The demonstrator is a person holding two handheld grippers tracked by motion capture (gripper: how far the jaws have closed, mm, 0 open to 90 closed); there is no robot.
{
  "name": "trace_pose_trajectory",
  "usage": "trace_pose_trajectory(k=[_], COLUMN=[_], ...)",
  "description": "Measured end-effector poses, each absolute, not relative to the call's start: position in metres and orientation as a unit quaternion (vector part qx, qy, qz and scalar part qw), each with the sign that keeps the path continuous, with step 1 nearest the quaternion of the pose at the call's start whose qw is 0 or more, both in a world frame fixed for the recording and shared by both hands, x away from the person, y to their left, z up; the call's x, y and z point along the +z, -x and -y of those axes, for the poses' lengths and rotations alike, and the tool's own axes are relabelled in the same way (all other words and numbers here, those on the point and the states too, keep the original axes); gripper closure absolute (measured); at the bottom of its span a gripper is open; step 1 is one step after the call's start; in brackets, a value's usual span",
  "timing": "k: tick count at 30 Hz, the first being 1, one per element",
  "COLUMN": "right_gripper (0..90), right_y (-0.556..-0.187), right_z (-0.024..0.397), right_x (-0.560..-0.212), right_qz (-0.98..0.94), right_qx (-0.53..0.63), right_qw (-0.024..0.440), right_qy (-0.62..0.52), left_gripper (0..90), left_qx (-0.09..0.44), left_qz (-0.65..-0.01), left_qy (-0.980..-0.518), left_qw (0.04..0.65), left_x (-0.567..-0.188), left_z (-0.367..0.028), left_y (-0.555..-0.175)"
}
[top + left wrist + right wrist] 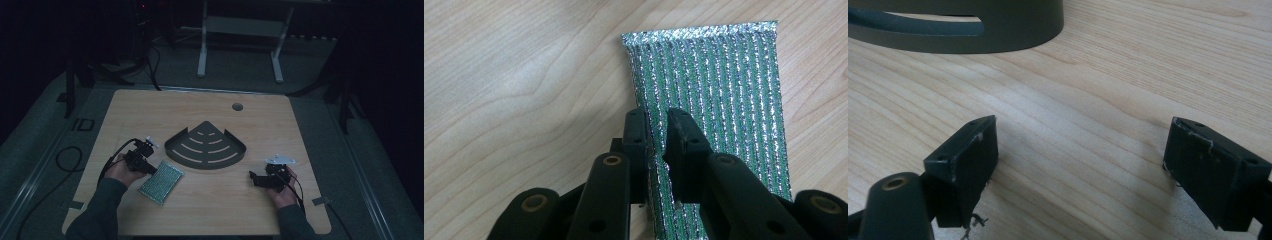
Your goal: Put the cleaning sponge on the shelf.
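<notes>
Scouring pad [719, 100]: flat rectangle, green-silver glittery stripes, on wooden table [524, 75].

I can read just one marking from here: the letters "ID" [82, 124] on the grey floor, just off the left edge of the wooden table [150, 107], level with its far half. The scouring pad, the corner shelf and both grippers carry no lettering, brand, number or sign that I can make out, and the dark background beyond the table gives me nothing legible either
</notes>
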State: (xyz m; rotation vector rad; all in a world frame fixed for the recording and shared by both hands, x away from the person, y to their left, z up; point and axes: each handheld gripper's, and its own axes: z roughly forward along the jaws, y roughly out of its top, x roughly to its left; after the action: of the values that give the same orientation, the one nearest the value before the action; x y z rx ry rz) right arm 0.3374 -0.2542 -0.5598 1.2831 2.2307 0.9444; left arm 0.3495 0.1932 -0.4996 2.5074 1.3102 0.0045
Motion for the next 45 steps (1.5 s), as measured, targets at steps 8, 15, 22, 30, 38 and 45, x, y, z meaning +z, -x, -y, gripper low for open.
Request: trace_pose_trajectory(k=[8,15,22,30,38,45], right_gripper=[13.8,13.8,13.8,13.8,13.8,13.8], right_y=[-0.337,-0.337,-0.337,-0.337,-0.337,-0.337], right_z=[0.254,0.254,0.254,0.254,0.254,0.254], right_x=[-0.560,-0.560,-0.560,-0.560,-0.560,-0.560], right_qz=[-0.798,-0.798,-0.798,-0.797,-0.798,-0.798], right_qx=[0.338,0.338,0.338,0.338,0.338,0.338], right_qw=[0.199,0.199,0.199,0.199,0.199,0.199], right_qy=[-0.459,-0.459,-0.459,-0.459,-0.459,-0.459], left_gripper=[77.7,76.0,75.4,76.3,81.8,89.6], left_qx=[-0.019,-0.049,-0.063,-0.070,-0.076,-0.062], left_qz=[-0.485,-0.494,-0.501,-0.496,-0.481,-0.465], left_qy=[-0.862,-0.855,-0.851,-0.853,-0.861,-0.872], left_qw=[0.145,0.152,0.145,0.147,0.149,0.138], left_x=[-0.503,-0.504,-0.510,-0.512,-0.514,-0.511], left_z=[-0.195,-0.197,-0.198,-0.199,-0.199,-0.195], left_y=[-0.354,-0.357,-0.360,-0.364,-0.365,-0.365])
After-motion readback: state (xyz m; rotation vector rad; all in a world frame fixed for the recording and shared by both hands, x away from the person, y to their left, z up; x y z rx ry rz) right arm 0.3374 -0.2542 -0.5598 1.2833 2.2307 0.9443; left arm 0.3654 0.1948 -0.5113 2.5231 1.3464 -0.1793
